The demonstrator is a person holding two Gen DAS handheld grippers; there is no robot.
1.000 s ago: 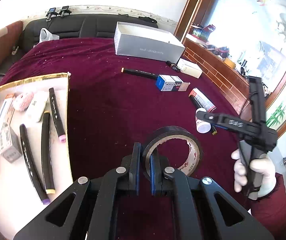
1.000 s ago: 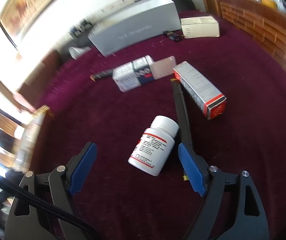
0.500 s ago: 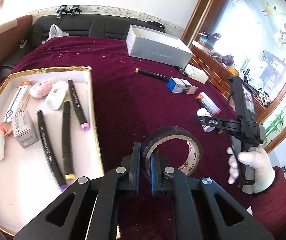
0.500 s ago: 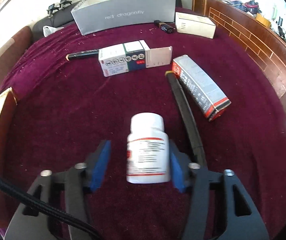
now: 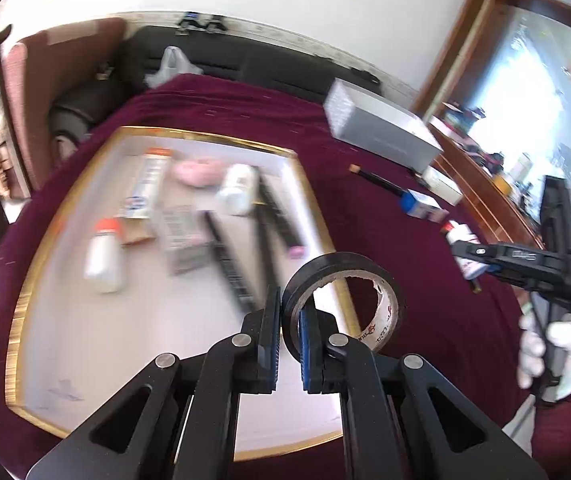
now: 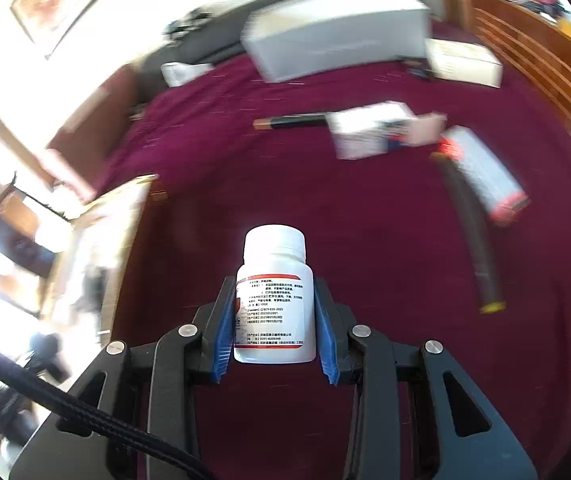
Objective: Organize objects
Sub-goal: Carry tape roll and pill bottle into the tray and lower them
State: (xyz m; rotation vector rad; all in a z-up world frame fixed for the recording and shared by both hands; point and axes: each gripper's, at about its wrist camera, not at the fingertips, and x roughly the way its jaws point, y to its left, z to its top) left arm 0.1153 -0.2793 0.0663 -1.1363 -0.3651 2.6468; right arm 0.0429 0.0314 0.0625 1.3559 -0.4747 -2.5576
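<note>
My left gripper (image 5: 289,320) is shut on the wall of a black tape roll (image 5: 341,262), which hangs over the right rim of the gold-edged white tray (image 5: 205,134). Inside the tray lie several markers (image 5: 229,264), small bottles (image 5: 103,256), boxes and a pink item, all blurred. My right gripper (image 6: 275,320) is shut on a white pill bottle (image 6: 275,280) with a printed label, held upright above the maroon cloth (image 6: 245,184). In the left wrist view the right gripper's body (image 5: 525,264) shows at the right, in a white-gloved hand (image 5: 553,352).
On the cloth to the right lie a black marker (image 6: 471,232), a red-ended box (image 6: 481,172), a blue-and-white box (image 6: 369,128) and a brown-capped pen (image 6: 289,122). A long grey box (image 6: 337,40) and a white carton (image 6: 465,62) stand at the back. A sofa lines the far edge.
My right gripper closed on the lying pill bottle and raised it upright off the cloth. My left gripper carried the tape roll leftward, from over the cloth to over the tray's edge.
</note>
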